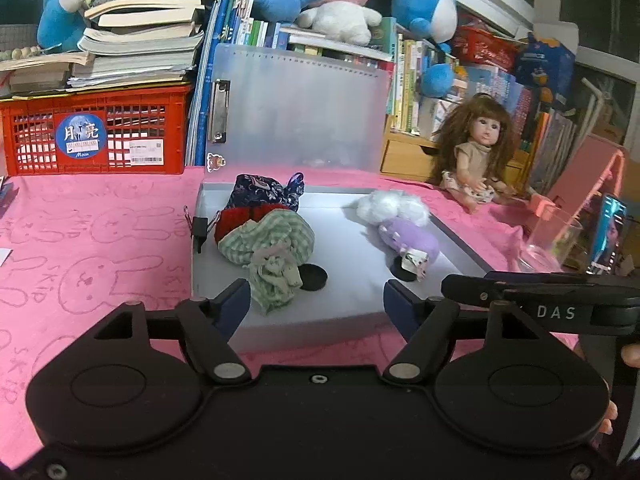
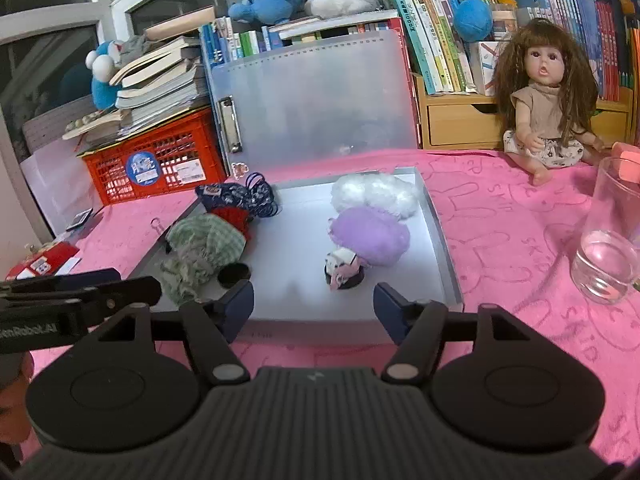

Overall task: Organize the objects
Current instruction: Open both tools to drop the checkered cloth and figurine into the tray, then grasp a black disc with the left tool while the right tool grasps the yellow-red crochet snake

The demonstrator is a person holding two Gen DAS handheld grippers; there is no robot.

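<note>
Your left gripper (image 1: 316, 300) stands spread with nothing between its fingers, held back at the near edge of the grey tray (image 1: 352, 300); your right gripper (image 2: 314, 304) is likewise spread and empty at the same edge. On the tray, the green striped cloth bundle (image 1: 272, 248) lies at 9 o'clock, touching the red pouch (image 1: 236, 220) and the dark floral pouch (image 1: 264, 190) behind it at 11 o'clock. The purple plush (image 2: 370, 236) sits at 3 o'clock, against the white fluff (image 2: 374, 194) (at 1 o'clock). The doll (image 2: 548, 108) sits off the tray on the pink cloth (image 2: 500, 240).
</note>
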